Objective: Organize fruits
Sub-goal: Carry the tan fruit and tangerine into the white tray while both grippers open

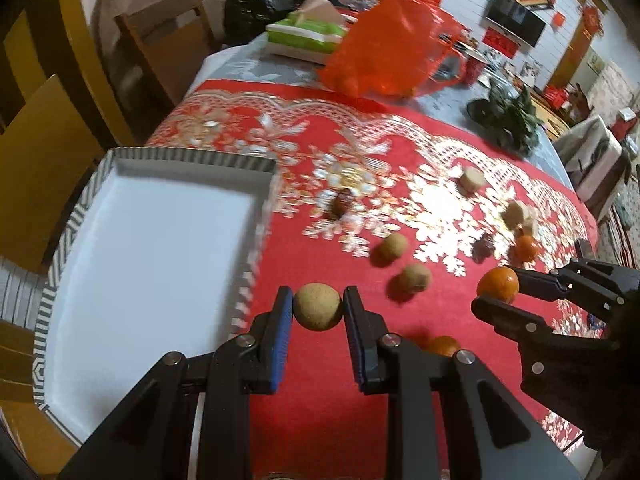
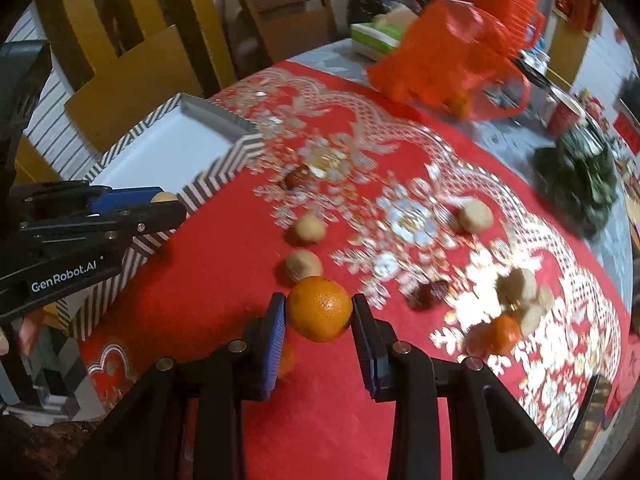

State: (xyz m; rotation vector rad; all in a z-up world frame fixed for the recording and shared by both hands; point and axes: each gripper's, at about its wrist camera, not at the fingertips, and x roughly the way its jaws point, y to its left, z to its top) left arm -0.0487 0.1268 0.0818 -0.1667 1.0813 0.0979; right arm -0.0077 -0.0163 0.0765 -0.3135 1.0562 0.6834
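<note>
Red cloth with silver flower patterns (image 1: 320, 400) covers the worktop, and the landmark here is the striped-rim white tray (image 1: 160, 240). The left claw (image 1: 318, 307) is clamped on one tan, rough-skinned round fruit (image 1: 319, 306), held just beside the tray's right rim. The right claw (image 2: 319, 308) is clamped on one glossy, dimpled orange mandarin (image 2: 320, 308), further right of the tray. Loose on the cloth right of the tray, the right wrist view shows two tan round fruits (image 2: 307, 229) close together, one pale chunk (image 2: 475, 217) further off, a cluster of pale chunks (image 2: 518, 285) whose number is blurred, two dark red-brown fruits (image 2: 298, 176), and one mandarin on the cloth (image 2: 505, 330); a further orange shape lies under the claws. White lettering reading "GenRobot.AI" (image 2: 64, 275) marks the left tool's body. Beyond the tray sits a translucent red plastic bag (image 1: 384, 48).
</note>
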